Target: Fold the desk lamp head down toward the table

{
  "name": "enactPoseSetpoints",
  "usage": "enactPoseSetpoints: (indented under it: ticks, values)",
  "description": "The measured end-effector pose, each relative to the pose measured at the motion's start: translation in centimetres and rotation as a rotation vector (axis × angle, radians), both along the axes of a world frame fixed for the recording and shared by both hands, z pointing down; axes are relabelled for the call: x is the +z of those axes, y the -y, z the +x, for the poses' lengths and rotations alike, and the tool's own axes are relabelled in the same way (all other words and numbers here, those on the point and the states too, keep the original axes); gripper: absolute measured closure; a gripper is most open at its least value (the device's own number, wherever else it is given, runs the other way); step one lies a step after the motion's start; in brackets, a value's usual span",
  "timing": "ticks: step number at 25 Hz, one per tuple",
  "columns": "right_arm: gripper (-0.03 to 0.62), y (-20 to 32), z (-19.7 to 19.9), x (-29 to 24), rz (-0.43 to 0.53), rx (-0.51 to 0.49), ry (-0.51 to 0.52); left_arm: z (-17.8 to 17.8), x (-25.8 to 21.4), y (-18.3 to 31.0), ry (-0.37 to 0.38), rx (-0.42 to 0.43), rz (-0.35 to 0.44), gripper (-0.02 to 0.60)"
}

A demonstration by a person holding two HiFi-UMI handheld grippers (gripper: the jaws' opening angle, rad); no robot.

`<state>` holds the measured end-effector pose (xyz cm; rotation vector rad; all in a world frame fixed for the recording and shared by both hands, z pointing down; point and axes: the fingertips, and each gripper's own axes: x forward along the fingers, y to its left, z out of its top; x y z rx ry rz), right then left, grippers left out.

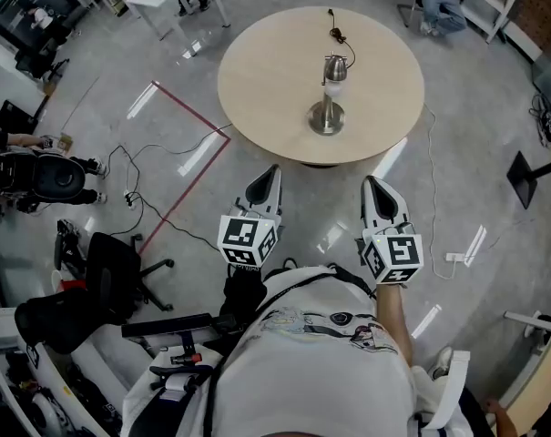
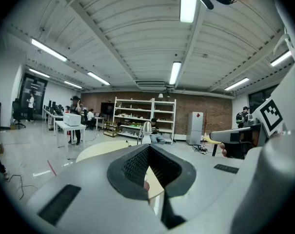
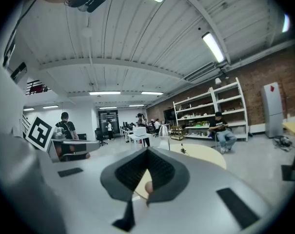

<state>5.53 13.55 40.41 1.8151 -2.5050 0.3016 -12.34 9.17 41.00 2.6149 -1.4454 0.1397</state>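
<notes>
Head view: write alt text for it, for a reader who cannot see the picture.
A metal desk lamp stands upright near the middle of a round beige table, untouched. The person's left tongs and right tongs, both shut and empty, point toward it from over the grey floor, short of the table's edge.

We see a red line (image 1: pixel 188 116) on the grey floor, left of the left gripper (image 1: pixel 268 176). Farther left stands a black chair (image 1: pixel 113 260) on wheels, with black cables (image 1: pixel 132 197) near it. Far ahead of that gripper are white shelves (image 2: pixel 145 116), a brick wall (image 2: pixel 213 112) and a tall white cabinet (image 2: pixel 196 128). Right of the right gripper (image 1: pixel 377 188) stands a black stand (image 1: pixel 525 169).
</notes>
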Motion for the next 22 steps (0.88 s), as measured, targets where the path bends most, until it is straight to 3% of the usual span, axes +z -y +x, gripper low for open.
enactPoseSetpoints:
  ticks: [10, 22]
  values:
    - [0.590, -0.1, 0.3, 0.7, -0.006, -0.040, 0.026, 1.0, 0.7, -0.3, 0.017, -0.012, -0.011, 0.580]
    - [0.589, 0.0, 1.0, 1.2, -0.017, -0.155, 0.032, 5.1, 3.1, -1.7, 0.034, -0.040, -0.062, 0.580]
